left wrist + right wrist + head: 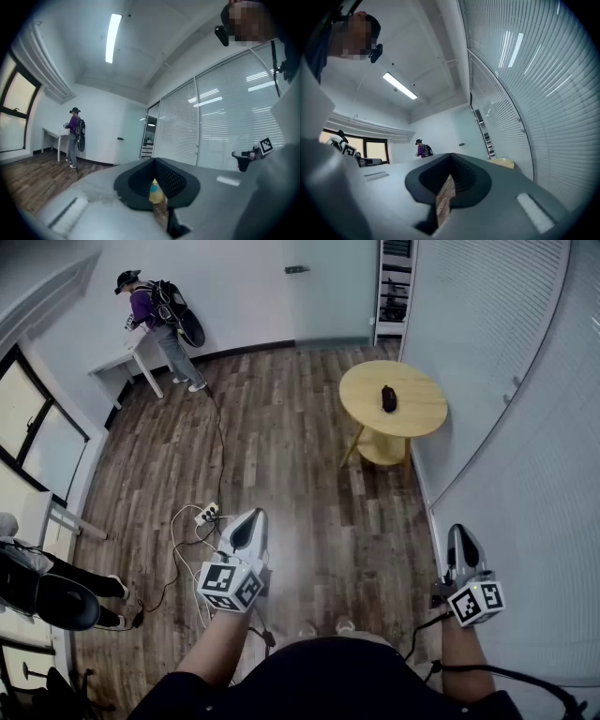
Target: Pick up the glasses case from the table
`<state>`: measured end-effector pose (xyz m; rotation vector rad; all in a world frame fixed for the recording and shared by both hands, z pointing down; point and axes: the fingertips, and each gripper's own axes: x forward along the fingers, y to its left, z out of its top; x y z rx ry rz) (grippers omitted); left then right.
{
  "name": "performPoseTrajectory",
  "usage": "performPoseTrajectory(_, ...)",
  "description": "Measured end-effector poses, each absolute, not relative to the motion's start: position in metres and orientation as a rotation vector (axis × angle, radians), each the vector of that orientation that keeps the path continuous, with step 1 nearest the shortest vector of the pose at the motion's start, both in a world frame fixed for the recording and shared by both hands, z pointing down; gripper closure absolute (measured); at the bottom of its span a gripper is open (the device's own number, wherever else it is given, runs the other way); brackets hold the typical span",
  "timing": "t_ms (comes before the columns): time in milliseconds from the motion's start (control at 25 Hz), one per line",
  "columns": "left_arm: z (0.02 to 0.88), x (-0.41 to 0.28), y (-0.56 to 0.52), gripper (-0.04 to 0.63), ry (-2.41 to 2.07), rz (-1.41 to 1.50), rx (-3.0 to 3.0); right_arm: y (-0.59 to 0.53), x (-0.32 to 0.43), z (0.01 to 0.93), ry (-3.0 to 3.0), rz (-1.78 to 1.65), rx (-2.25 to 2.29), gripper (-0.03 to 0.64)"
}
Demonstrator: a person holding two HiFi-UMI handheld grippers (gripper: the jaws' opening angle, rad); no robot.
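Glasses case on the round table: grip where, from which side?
Probably mid-length on the glasses case, from above, closing across its narrow width: it lies flat on the round table, an oblong with its long axis pointing away from the person.

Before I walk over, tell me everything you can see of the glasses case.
The glasses case is a small, dark, oblong thing with rounded ends. It lies flat near the middle of the round, light wooden table across the room, its long axis running up and down in the head view. Only the tabletop touches it. It is too small to tell its material or whether it is shut.
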<state>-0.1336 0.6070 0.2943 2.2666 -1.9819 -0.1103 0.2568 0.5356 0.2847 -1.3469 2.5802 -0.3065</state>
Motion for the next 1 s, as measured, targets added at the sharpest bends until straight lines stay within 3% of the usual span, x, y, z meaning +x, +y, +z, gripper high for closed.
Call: performPoseTrajectory(1000, 0.283, -0.065, 0.492, 0.589, -2.065, 0.039, 2.324, 0.429, 0.314, 0.303, 2.524, -0.353, -1.365, 0.609)
